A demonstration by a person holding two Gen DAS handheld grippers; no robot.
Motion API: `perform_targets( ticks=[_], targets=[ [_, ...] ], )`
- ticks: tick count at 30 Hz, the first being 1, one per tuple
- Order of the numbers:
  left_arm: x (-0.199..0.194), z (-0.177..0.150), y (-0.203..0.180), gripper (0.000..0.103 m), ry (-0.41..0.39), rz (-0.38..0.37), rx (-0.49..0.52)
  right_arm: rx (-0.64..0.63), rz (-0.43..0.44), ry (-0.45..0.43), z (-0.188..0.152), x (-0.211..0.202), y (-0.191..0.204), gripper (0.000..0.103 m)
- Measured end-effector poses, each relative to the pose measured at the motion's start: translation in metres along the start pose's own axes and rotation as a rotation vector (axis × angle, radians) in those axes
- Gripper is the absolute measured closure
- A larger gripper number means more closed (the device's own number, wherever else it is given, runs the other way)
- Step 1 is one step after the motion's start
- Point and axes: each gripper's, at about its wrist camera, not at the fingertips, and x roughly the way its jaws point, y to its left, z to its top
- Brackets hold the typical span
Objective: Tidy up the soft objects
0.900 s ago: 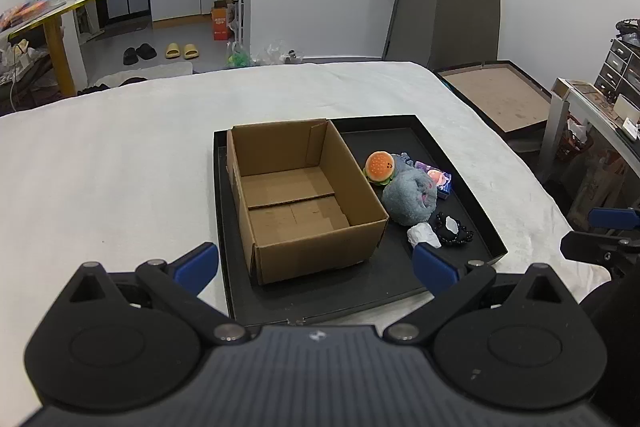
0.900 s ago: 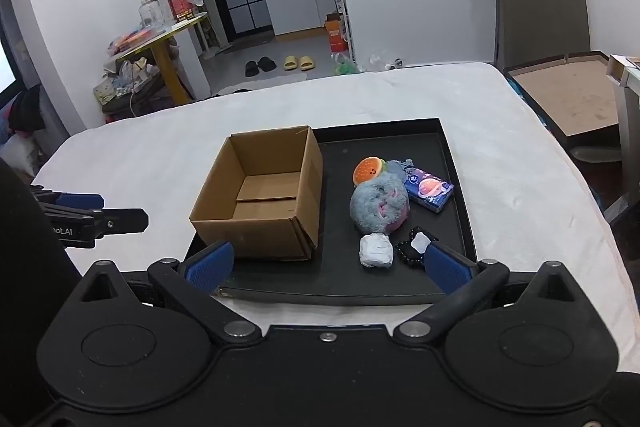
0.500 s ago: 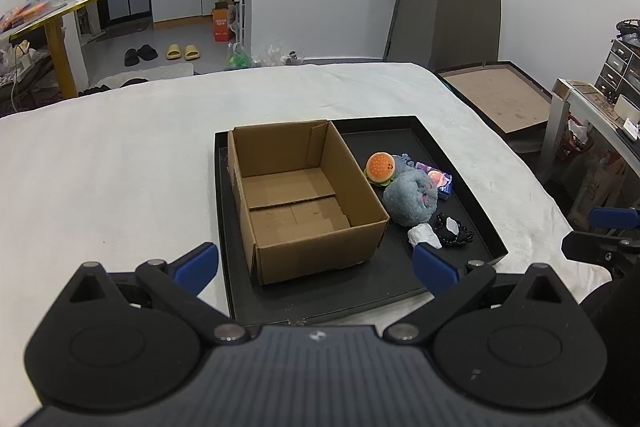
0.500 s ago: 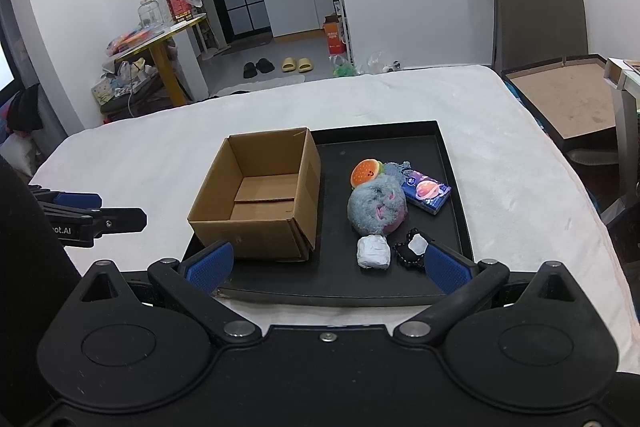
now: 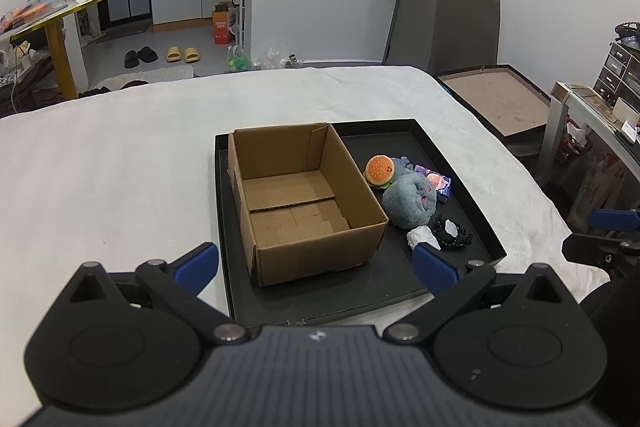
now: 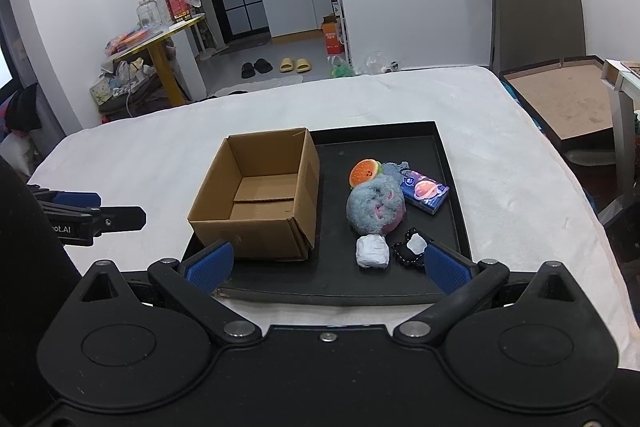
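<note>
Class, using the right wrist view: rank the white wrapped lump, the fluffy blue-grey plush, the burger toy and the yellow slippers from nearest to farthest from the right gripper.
1. White wrapped lump: on the tray, just ahead of the right gripper.
2. Fluffy blue-grey plush: directly behind the lump.
3. Burger toy: behind the plush, slightly left.
4. Yellow slippers: on the floor beyond the bed.

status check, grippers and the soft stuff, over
Left gripper and right gripper open, empty, short of the tray. Box empty; burger toy, grey plush beside it. Path clear.
</note>
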Motion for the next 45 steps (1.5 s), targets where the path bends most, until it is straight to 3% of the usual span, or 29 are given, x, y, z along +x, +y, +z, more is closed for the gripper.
perform_targets(
  ticks=[45],
  targets=[
    [0.015,0.002,0.009,0.0,0.007,-0.025,-0.012,0.009,-0.041,-0.002,-0.004,0.014,-0.008,0.0]
  ],
)
